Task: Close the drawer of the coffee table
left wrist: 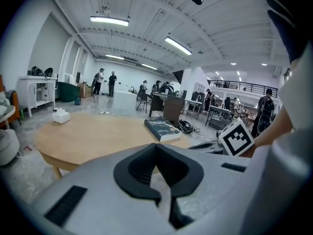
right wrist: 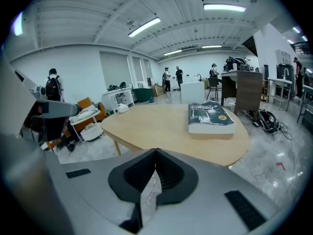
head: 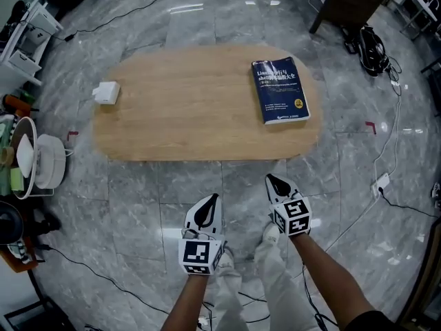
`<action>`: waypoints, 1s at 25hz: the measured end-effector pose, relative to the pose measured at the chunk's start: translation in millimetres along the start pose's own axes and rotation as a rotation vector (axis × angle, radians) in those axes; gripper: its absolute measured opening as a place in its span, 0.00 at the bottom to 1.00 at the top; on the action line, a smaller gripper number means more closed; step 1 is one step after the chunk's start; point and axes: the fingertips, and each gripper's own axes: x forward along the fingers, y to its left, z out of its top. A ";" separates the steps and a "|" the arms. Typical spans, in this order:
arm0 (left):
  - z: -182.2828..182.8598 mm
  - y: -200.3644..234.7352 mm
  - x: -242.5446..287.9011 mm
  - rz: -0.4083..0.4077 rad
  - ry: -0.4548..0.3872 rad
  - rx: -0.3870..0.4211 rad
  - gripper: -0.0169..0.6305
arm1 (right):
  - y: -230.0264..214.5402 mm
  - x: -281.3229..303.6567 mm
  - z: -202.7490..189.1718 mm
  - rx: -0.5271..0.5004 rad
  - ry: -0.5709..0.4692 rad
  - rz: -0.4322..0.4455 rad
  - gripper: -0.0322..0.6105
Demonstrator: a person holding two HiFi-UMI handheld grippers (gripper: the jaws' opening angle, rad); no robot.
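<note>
Short of the coffee table's near long edge, both tools hang over the grey, veined stone floor, pointing at the table and well apart from it. The left gripper is clenched on nothing, its dark ribbed pads meeting at the tips. The right gripper is the same, pinched closed and empty.

No drawer shows in any view. The oval top hides whatever sits under it from above, and the two gripper views catch only the rim and a slim leg. I judge the task is either at the approach stage or the drawer is already flush (I cannot tell which). If it does stand out, the next move calls for dropping low, finding its front under the near edge, and pushing it squarely in with a closed tip.

The tabletop is pale wood with a fine straight grain, matte and rounded at the ends. A thick blue softcover book lies flat at the table's right end, and a small white boxy object sits at its left end.
</note>
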 end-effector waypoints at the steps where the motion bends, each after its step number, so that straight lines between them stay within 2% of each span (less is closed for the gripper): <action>1: 5.8 -0.2 -2.5 0.003 -0.004 0.005 0.03 | 0.3 -4.5 5.5 0.001 -0.005 -0.001 0.08; 10: 56.4 -5.2 -26.2 0.020 -0.037 0.017 0.03 | 14.8 -49.9 52.9 0.050 -0.054 0.019 0.08; 19: 106.0 0.8 -56.3 0.070 -0.080 -0.031 0.03 | 34.6 -93.9 102.8 0.069 -0.084 0.040 0.08; 25: 119.7 1.3 -71.7 0.084 -0.077 0.004 0.03 | 46.8 -117.5 119.9 0.054 -0.087 0.051 0.08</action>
